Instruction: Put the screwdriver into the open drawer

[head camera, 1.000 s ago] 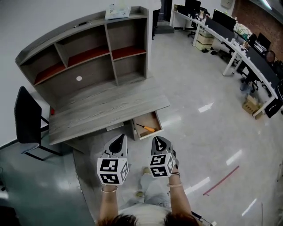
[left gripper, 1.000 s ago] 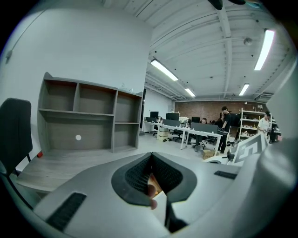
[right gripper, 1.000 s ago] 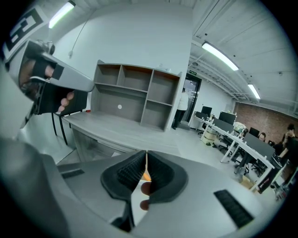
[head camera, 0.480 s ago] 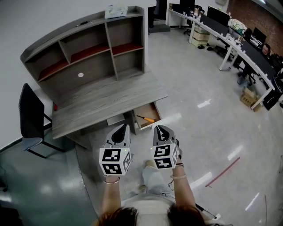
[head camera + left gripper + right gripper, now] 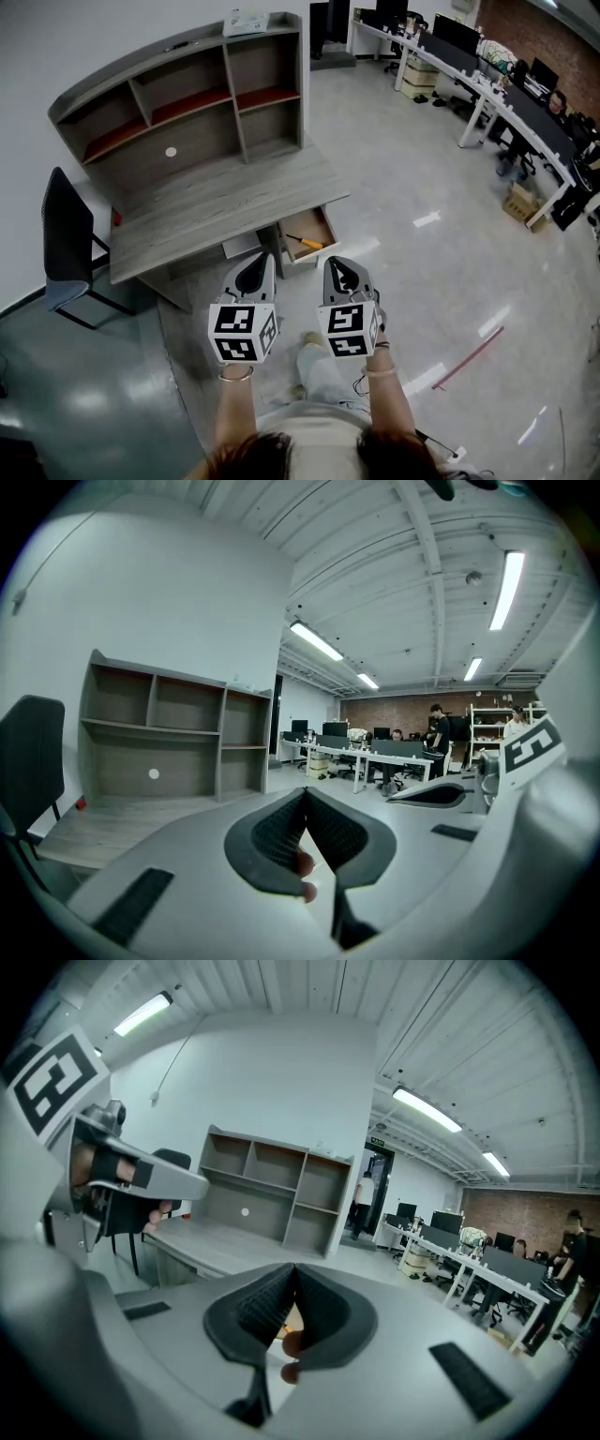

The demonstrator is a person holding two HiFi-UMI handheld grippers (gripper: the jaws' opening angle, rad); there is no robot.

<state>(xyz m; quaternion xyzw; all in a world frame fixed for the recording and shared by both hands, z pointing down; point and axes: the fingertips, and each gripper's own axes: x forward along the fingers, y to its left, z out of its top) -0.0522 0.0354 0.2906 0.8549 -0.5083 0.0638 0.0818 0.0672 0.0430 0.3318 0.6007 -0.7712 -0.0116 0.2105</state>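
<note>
Bright, even light falls from ceiling tube lamps [image 5: 314,641]; the polished floor [image 5: 441,169] throws back white glare streaks. Both gripper views bend strongly, with black corners.

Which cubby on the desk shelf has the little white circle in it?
The big wide bottom cubby on the left, under the red-floored ones. The white circle sits on its back panel; no other cubby shows one.

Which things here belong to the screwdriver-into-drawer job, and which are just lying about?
Job in hand:
- screwdriver, already lying in the open drawer
- left hand-held gripper and right hand-held gripper, both shut, holding nothing

Lying about:
- black chair
- box on top of the shelf unit
</note>
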